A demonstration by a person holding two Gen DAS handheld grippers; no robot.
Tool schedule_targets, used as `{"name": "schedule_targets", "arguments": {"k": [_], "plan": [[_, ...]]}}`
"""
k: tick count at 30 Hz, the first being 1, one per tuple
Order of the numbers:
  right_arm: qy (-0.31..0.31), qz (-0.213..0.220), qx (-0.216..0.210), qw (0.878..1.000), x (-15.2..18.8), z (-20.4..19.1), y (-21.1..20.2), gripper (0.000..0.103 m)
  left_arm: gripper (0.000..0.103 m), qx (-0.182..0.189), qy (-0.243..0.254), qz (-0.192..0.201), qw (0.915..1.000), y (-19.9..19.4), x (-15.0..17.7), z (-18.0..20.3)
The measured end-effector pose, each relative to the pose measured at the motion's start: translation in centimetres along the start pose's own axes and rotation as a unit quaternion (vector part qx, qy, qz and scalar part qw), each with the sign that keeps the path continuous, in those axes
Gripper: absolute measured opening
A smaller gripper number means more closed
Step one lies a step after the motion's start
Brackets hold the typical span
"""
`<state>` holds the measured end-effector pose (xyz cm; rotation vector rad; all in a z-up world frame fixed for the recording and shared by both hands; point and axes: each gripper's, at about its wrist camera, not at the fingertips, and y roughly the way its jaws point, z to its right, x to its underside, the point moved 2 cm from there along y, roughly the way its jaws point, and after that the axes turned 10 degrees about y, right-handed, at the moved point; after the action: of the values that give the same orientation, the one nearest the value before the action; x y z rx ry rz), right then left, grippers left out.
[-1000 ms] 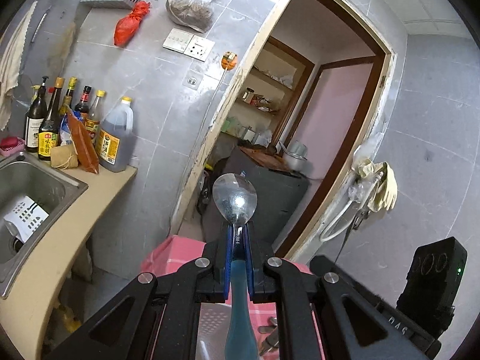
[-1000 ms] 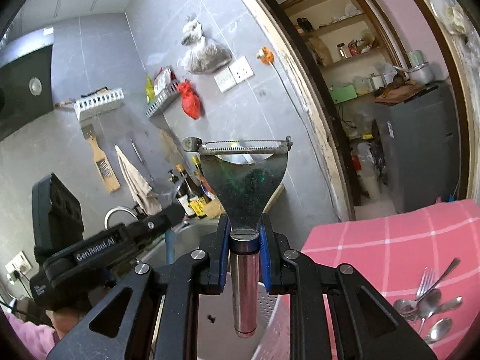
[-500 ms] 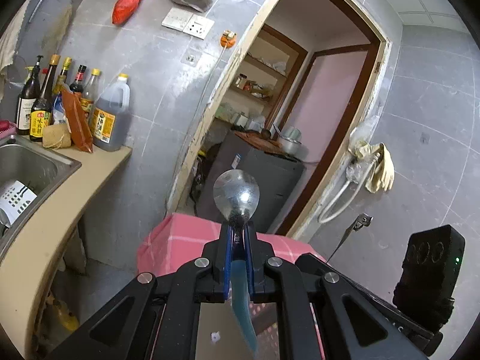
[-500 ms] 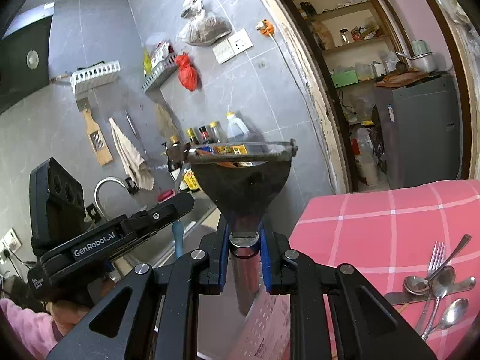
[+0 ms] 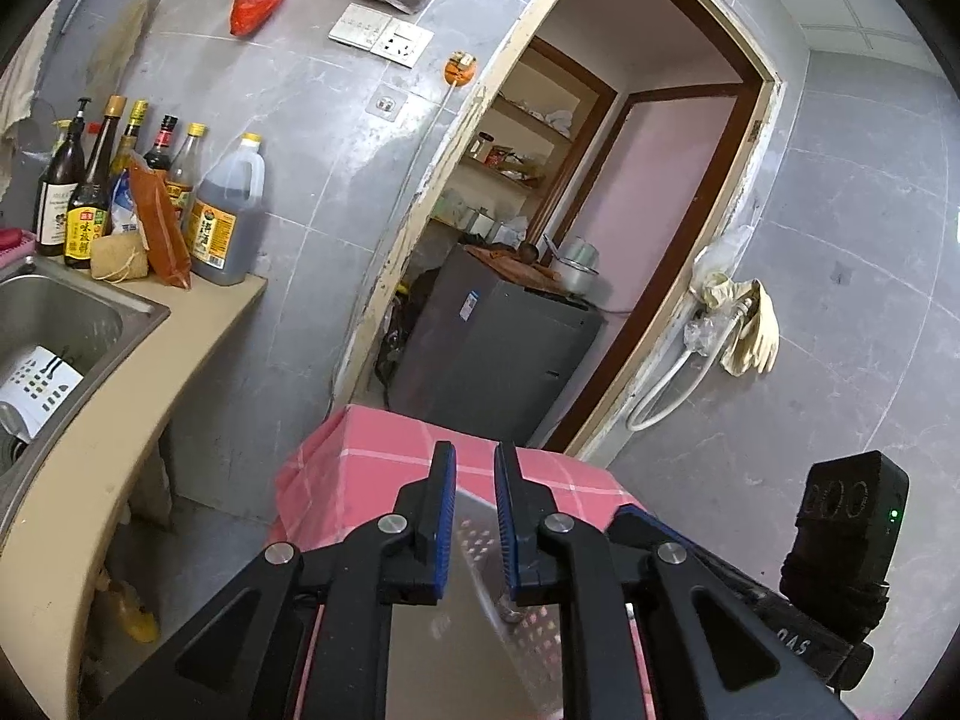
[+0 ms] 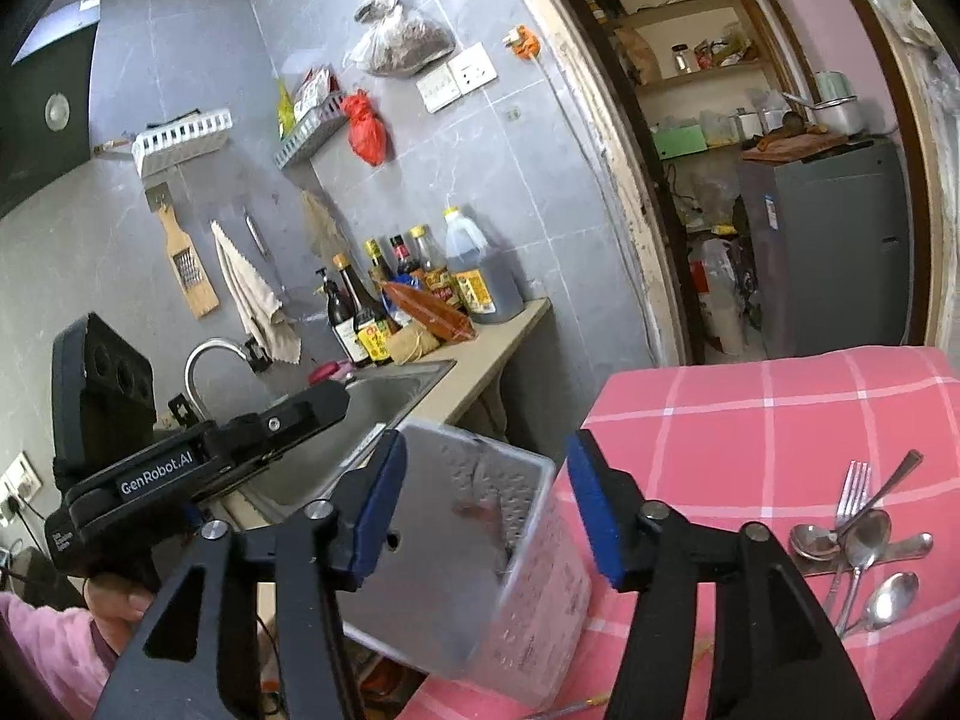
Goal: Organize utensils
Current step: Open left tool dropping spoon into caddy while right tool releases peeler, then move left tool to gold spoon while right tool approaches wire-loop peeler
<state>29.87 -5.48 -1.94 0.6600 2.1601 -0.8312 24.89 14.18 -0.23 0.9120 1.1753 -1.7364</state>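
The left gripper (image 5: 474,480) hangs over a bin (image 5: 456,618), a pale perforated box with a smooth grey inner wall and rows of small slots. Its blue-padded fingers (image 5: 443,516) stand a narrow gap apart and are easing open, with nothing pinched between them. Below the gap a blurred slim streak (image 5: 489,594) runs down inside the bin; what it is cannot be told.

The right gripper (image 6: 486,498) also hangs over the bin (image 6: 528,546), which stands at the near left corner of a counter (image 6: 768,420) covered in pink cloth with white checks. Its fingers (image 6: 591,510) are spread wide and opening further, empty. A dark reddish smear (image 6: 480,507) shows inside the bin, too blurred to name.

Further right on the cloth, well apart from the bin, lies a loose heap of shiny steel cutlery: a fork (image 6: 852,492) with its tines pointing away, a big spoon (image 6: 867,534) across the middle, a smaller spoon (image 6: 813,540) to its left, another spoon (image 6: 894,597) nearest the camera, and a flat handle (image 6: 909,546) poking out to the right. They overlap and touch one another.

A hand (image 6: 114,600) in a pink sleeve (image 6: 42,648) grips the left tool. Beyond the pink cloth a sink (image 6: 384,396) sits in a beige worktop, with sauce bottles (image 6: 420,282) along the grey tiled wall.
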Motion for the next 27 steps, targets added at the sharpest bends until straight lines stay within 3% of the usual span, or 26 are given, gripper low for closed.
{"name": "schedule_targets", "arguments": {"k": [2, 8, 10, 13, 16, 21, 27], "plan": [[0.001, 0.014, 0.005, 1.0, -0.5, 0.0, -1.2, 0.055, 0.017, -0.006, 0.004, 0.002, 1.0, -0.5, -0.2, 0.3], [-0.015, 0.07, 0.037, 0.997, -2.3, -0.1, -6.2, 0.072, 0.042, -0.032, 0.027, 0.017, 0.999, -2.4, -1.2, 2.4], [-0.023, 0.086, 0.051, 0.995, -2.9, 0.0, -7.9, 0.085, 0.058, -0.047, 0.044, 0.02, 0.9977, -3.0, -1.4, 3.8], [-0.04, 0.111, 0.073, 0.99, -3.7, 0.5, -11.0, 0.094, 0.078, -0.062, 0.065, 0.029, 0.9955, -3.8, -1.3, 6.1], [-0.057, 0.128, 0.097, 0.985, -4.3, 1.2, -13.9, 0.102, 0.086, -0.065, 0.08, 0.033, 0.9942, -4.2, -1.0, 8.6], [-0.079, 0.141, 0.138, 0.977, -4.8, 2.9, -18.2, 0.102, 0.096, -0.057, 0.098, 0.039, 0.9928, -4.2, 0.4, 12.8], [-0.086, 0.143, 0.175, 0.97, -4.4, 6.4, -21.7, 0.102, 0.098, -0.041, 0.108, 0.028, 0.9929, -2.7, 3.1, 16.6]]}}
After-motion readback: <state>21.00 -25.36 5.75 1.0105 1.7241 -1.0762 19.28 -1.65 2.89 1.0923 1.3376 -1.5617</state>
